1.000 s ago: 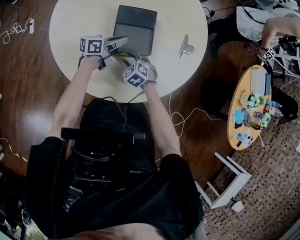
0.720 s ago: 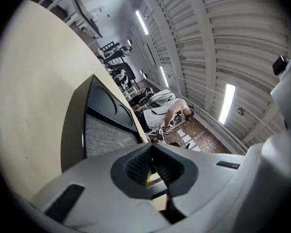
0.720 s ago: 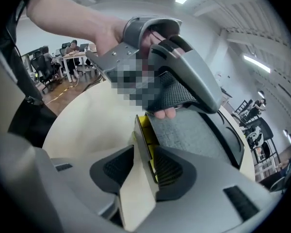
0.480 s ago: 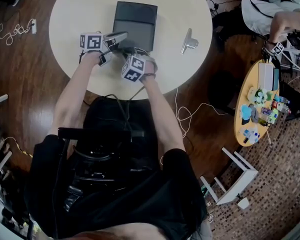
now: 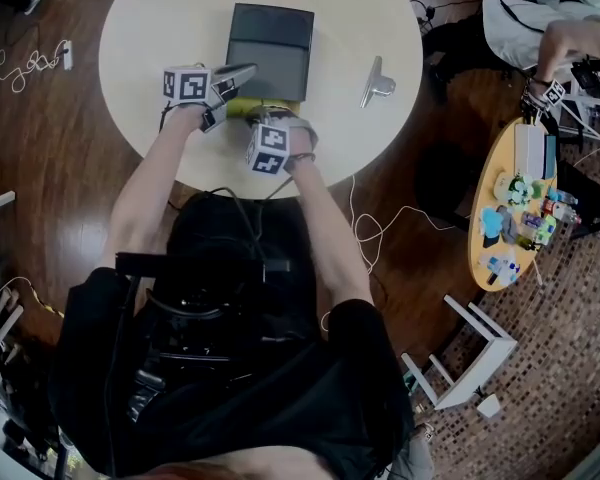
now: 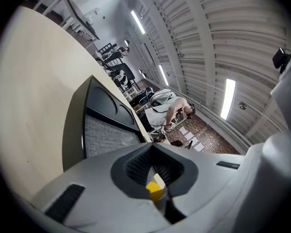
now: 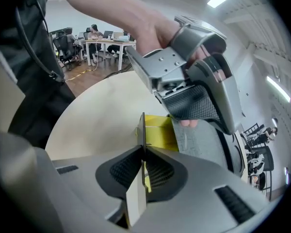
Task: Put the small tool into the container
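At container [image 5: 270,28] near edge: right gripper [image 7: 143,154] jaws just closed on yellow box [image 7: 160,132] flap [image 7: 136,200]; left gripper [image 6: 154,166] jaws pinch the box. Probably best to lift slowly.

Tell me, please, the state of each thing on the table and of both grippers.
Case: open, flat on the table.
Yellow item: at the case's near edge, clamped by its thin flat part.
Metal clip: lying loose, untouched.
Right gripper: jaws have just been closing, now shut on the yellow item.
Left gripper: jaws together, apparently holding nothing.
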Tool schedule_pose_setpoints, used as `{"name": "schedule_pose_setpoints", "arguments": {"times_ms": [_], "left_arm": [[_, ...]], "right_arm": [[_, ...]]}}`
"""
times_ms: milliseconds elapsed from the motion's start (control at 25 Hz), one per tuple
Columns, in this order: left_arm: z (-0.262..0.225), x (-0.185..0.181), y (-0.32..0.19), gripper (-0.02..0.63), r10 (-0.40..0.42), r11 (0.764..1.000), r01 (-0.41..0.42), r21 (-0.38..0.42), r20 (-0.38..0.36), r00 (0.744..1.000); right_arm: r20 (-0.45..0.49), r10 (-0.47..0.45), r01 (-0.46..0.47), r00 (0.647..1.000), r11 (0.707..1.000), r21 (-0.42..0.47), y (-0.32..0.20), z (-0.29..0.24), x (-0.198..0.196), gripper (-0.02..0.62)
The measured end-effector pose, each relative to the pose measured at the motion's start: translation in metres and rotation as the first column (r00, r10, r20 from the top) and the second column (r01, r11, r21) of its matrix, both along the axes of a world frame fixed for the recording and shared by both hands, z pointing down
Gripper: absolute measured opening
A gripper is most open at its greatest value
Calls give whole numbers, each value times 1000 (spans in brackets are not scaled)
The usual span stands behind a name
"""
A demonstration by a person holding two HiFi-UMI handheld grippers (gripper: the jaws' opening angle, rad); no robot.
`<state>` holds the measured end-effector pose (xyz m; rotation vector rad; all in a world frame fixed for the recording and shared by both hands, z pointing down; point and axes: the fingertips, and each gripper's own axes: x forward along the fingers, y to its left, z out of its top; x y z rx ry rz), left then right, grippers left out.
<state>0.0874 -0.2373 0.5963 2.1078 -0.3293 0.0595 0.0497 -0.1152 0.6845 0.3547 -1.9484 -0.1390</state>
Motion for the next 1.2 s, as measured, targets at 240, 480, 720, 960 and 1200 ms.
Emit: {"name": "schedule_pose_setpoints", "arguments": {"times_ms": [240, 480, 720, 960, 1200], "left_arm": [[0, 1, 0, -6, 1, 1000, -1, 0, 1, 1000], [0, 1, 2, -6, 0, 1000, 0, -4, 2, 1000], [-1, 2, 1, -6, 2, 1000, -2, 7, 1, 1000], [-3, 3, 2, -6, -4, 1000, 4, 16, 2, 1000], [-2, 4, 2, -6, -9, 1000, 9, 28, 3, 1000]], "right_arm": [[-2, -25, 25, 1000, 1000, -12, 24, 0, -2, 31], [7, -34, 34, 999, 999, -40, 40, -2, -4, 28], [19, 33, -32, 999, 998, -62, 41, 4, -3, 66], [-16, -33, 32, 999, 995, -97, 50, 5, -7, 34], [-22, -54, 51, 998, 994, -101, 67, 7, -7, 32]]}}
